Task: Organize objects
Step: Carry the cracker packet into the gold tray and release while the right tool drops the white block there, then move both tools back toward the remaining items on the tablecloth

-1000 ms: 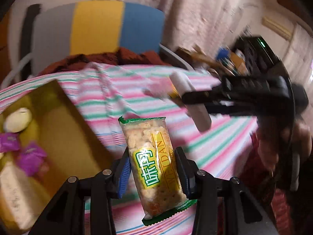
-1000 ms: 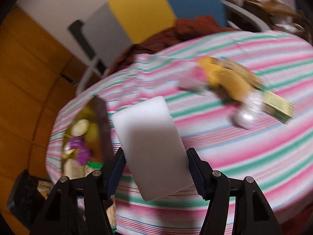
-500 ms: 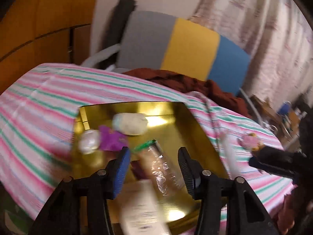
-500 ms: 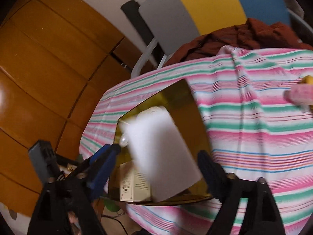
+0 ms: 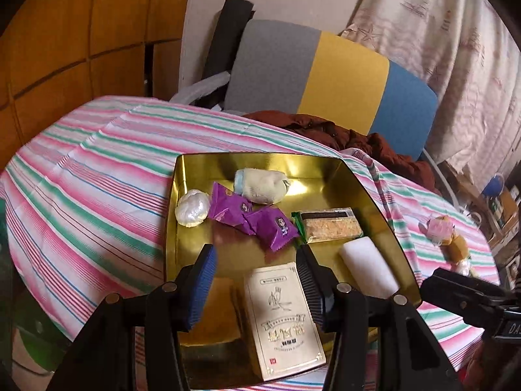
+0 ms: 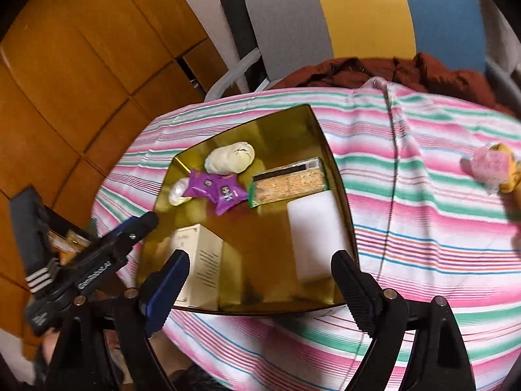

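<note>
A gold tray (image 5: pixel 247 163) on the striped cloth holds a cracker pack (image 5: pixel 330 224), a white block (image 5: pixel 368 267), two purple packets (image 5: pixel 272 228), a cream roll (image 5: pixel 260 185), a pearly white ball (image 5: pixel 192 208) and a cream box (image 5: pixel 283 316). My left gripper (image 5: pixel 257 286) hovers open above the tray's near end, over the box, holding nothing. The right wrist view looks down on the same tray (image 6: pixel 286 123), with the white block (image 6: pixel 316 231) next to the cracker pack (image 6: pixel 289 181). My right gripper (image 6: pixel 260 290) is wide open and empty at the tray's near edge.
Pink and yellow items (image 6: pixel 491 166) lie on the striped tablecloth (image 6: pixel 423 228) to the right of the tray. A grey, yellow and blue chair (image 5: pixel 325 75) with a dark red garment (image 5: pixel 342 137) stands behind the table. Wood panelling (image 5: pixel 81 32) is on the left.
The left gripper swung over the tray and let go of the cracker pack; the right let go of the white block. Both things now lie in the tray and both grippers are open.
</note>
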`<state>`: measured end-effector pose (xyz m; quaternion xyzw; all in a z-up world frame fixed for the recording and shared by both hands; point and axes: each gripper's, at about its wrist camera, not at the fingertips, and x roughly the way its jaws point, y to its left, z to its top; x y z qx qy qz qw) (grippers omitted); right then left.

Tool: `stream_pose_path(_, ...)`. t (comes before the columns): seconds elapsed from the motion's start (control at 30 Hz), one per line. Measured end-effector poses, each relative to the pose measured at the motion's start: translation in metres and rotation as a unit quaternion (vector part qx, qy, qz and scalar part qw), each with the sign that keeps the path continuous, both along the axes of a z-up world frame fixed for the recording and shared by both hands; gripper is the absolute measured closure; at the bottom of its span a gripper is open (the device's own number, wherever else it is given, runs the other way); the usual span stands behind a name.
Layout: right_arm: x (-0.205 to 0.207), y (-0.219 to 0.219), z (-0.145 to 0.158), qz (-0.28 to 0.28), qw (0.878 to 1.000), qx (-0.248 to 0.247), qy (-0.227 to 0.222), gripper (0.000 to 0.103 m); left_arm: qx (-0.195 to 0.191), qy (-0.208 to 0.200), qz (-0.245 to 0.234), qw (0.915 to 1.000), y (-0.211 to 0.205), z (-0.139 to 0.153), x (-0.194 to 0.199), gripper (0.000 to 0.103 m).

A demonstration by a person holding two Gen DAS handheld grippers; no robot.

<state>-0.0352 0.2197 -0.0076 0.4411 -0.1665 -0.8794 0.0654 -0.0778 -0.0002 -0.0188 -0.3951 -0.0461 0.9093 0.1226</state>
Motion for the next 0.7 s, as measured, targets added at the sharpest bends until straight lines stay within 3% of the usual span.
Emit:
stream_pose_path(0.27,0.013,-0.007,0.006,-0.022,0.997,0.062,0.037,0.012,-0.034,0.024,-0.006,0.9991,0.014,0.006,0.015,0.052)
stream_pose_path(0.7,0.022,0.000,0.010,-0.045,0.993,0.089,0.061,0.011,-0.051,0.037,-0.038,0.9973,0.034,0.010,0.030,0.052)
